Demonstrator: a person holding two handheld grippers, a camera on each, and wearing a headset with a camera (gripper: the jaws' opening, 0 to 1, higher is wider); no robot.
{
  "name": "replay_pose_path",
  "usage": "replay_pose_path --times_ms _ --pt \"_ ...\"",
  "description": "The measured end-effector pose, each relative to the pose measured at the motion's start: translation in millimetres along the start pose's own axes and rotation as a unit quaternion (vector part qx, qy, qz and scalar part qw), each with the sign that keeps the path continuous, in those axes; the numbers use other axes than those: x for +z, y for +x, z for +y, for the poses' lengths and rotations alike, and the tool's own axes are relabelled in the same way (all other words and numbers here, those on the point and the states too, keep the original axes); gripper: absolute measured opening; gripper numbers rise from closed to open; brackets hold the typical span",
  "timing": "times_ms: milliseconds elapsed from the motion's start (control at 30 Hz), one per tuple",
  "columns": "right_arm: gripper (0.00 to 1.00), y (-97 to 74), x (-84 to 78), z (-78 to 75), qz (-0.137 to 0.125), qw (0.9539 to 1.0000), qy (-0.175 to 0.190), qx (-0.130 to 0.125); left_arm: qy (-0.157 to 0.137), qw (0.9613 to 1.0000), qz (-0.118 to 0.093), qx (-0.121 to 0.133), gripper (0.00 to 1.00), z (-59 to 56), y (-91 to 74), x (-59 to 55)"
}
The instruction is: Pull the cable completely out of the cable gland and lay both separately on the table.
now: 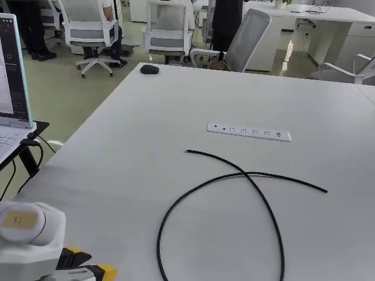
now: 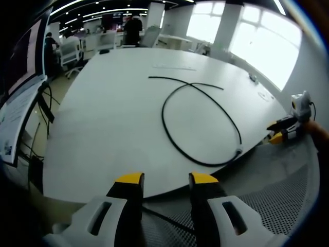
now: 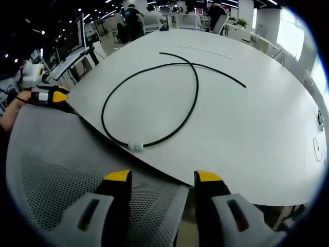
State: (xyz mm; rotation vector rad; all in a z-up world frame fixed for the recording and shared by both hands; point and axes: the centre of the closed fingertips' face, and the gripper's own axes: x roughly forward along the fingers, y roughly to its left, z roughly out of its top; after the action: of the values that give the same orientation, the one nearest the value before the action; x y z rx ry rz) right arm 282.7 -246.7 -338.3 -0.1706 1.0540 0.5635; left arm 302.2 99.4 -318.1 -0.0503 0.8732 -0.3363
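Note:
A long black cable [image 1: 246, 174] lies in one crossed loop on the white table [image 1: 146, 152]. In the right gripper view the cable [image 3: 197, 87] runs into a small white cable gland [image 3: 136, 146] close to the table's near edge. The left gripper view shows the cable [image 2: 163, 116] and the gland [image 2: 238, 151] too. My left gripper [image 2: 164, 180] is open and holds nothing, back from the table edge. My right gripper [image 3: 163, 177] is also open and holds nothing. The left gripper [image 1: 88, 266] sits at the bottom left of the head view.
A white power strip [image 1: 248, 132] lies beyond the loop and a dark mouse [image 1: 149, 69] at the far edge. A laptop [image 1: 9, 88] stands on a stand at the left. A grey mesh chair back [image 3: 61, 175] is under both grippers. Office chairs [image 1: 91, 29] stand behind.

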Motion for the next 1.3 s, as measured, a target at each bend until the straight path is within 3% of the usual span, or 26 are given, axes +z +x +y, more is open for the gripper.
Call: replay_pose_path --times_ms 200,467,567,600,633,700,800,833,900,1000,1067,1133,1300 --pt "0.49 1.5 -0.5 5.9 0.009 0.9997 -0.018 0.015 -0.001 1.0 0.001 0.0 0.36 0.6 0.3 0.4" --pt "0.48 1.9 8.7 26.3 0.0 0.9931 -0.09 0.075 0.003 1.0 0.004 -0.002 0.36 2.2 1.5 1.4" --pt "0.45 2.9 11.1 35.9 0.003 0.9825 -0.15 0.11 0.003 1.0 0.003 -0.002 0.36 2.3 1.3 1.9" --pt "0.44 3.6 10.5 41.6 0.012 0.9709 -0.201 0.13 0.003 1.0 0.002 -0.002 0.36 2.4 1.4 2.1" --pt "0.43 4.4 9.0 45.7 0.019 0.9628 -0.229 0.142 0.003 1.0 0.002 -0.003 0.36 2.3 1.5 2.2" --pt "0.42 9.5 3.6 49.7 0.046 0.9514 -0.259 0.16 0.005 1.0 0.003 -0.005 0.35 1.7 1.7 2.2" --pt "0.41 20.7 3.9 53.1 0.063 0.9288 -0.317 0.181 0.007 1.0 0.002 -0.006 0.35 1.6 2.0 2.6" --pt "0.4 24.4 3.8 52.9 0.067 0.9237 -0.33 0.183 0.007 1.0 0.002 -0.007 0.35 1.6 1.9 2.7" --pt "0.36 33.0 3.4 53.0 0.075 0.919 -0.335 0.194 0.007 1.0 0.001 -0.007 0.35 1.6 1.9 2.9" --pt "0.36 42.9 7.7 52.7 0.08 0.9184 -0.331 0.202 0.009 0.9999 0.001 -0.008 0.34 1.3 1.7 3.1" --pt "0.35 52.2 10.2 49.3 0.083 0.912 -0.348 0.2 0.01 0.9999 0.002 -0.008 0.34 0.9 1.4 2.8" --pt "0.32 60.0 10.0 45.4 0.092 0.8984 -0.381 0.199 0.01 0.9999 0.001 -0.009 0.34 0.6 1.1 3.1" --pt "0.29 77.7 12.8 40.7 0.101 0.8819 -0.417 0.196 0.009 0.9999 -0.001 -0.008 0.34 0.2 0.6 4.0"
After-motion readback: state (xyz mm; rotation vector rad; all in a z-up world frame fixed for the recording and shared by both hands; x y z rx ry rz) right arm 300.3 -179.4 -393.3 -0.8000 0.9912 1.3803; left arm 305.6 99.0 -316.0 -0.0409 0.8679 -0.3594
